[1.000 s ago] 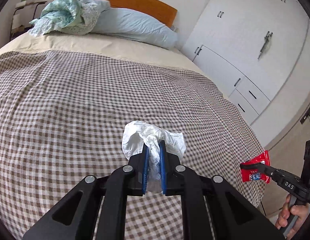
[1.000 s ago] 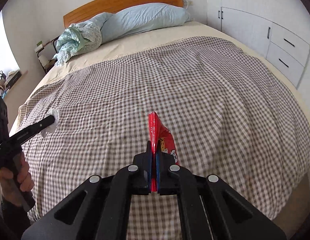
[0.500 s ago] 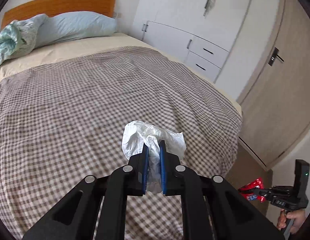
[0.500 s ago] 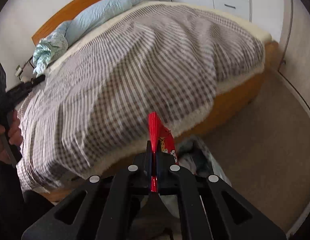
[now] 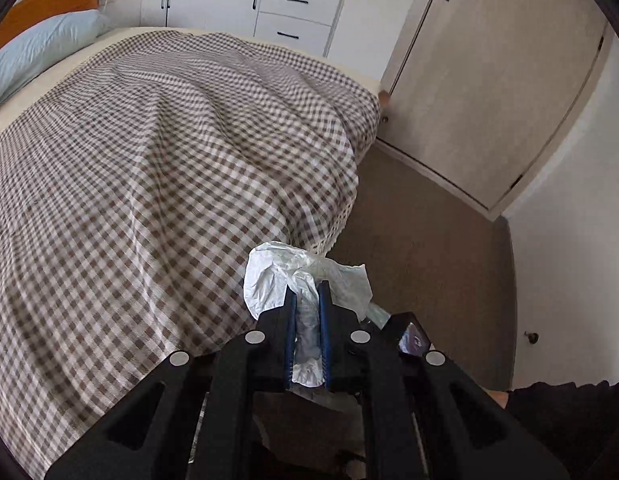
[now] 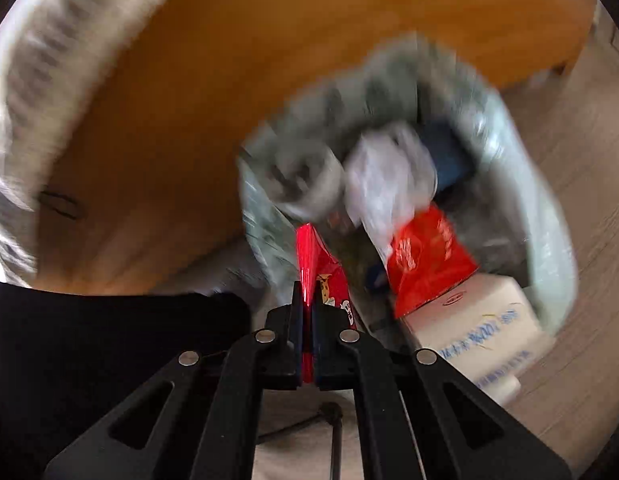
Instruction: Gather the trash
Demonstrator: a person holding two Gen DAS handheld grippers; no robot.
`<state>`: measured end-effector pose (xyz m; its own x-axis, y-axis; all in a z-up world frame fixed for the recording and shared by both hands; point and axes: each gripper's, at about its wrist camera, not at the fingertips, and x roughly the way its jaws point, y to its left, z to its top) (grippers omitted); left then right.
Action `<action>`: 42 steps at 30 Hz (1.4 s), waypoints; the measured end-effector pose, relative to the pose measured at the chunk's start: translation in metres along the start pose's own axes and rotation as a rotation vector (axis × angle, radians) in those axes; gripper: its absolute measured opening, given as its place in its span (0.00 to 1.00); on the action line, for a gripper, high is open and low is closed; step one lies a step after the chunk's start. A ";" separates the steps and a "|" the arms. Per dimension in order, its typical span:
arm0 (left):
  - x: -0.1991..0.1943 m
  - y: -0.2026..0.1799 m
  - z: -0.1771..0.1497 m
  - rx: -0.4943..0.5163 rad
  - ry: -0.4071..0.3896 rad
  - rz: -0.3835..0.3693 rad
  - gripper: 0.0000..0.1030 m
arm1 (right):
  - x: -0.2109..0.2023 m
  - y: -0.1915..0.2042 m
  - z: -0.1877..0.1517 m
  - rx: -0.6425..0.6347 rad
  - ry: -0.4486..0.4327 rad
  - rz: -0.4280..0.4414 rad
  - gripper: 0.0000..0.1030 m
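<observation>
Bedroom, bin point(image 6: 549, 216) blurred | left tongs point(image 5: 307, 300) pinch tissue point(image 5: 269, 276) | right tongs point(image 6: 307, 300) pinch red wrapper point(image 6: 329, 276)

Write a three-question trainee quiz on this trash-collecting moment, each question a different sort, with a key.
1. True or false: the left gripper is shut on a crumpled white tissue.
2. Multiple choice: what does the right gripper hold? A) a blue bottle B) a red snack wrapper C) nothing
3. Fill in: ahead of the right gripper is the open mouth of a lined ___ that already holds a milk carton and a red packet.

Key: 1 true; 2 B; 3 trash bin
</observation>
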<state>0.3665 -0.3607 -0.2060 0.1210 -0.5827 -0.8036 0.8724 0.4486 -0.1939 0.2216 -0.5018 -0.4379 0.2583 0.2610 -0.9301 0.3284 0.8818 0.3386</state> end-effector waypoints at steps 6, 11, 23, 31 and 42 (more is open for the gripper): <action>0.040 -0.019 -0.010 0.074 0.135 0.004 0.08 | 0.017 0.008 -0.011 -0.073 0.054 -0.143 0.55; 0.072 -0.033 -0.008 0.082 0.211 -0.011 0.10 | -0.044 0.009 -0.015 -0.038 -0.095 -0.153 0.60; 0.214 -0.052 -0.041 0.004 0.669 0.051 0.10 | -0.161 -0.055 -0.041 0.229 -0.332 -0.113 0.60; 0.274 -0.036 -0.072 -0.079 0.830 0.178 0.58 | -0.160 -0.081 -0.053 0.327 -0.361 -0.031 0.60; 0.252 -0.048 -0.064 -0.048 0.748 0.198 0.61 | -0.158 -0.063 -0.049 0.281 -0.342 -0.046 0.60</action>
<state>0.3244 -0.4860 -0.4350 -0.0942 0.1161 -0.9888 0.8442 0.5358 -0.0175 0.1159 -0.5795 -0.3195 0.5080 0.0377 -0.8605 0.5683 0.7361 0.3677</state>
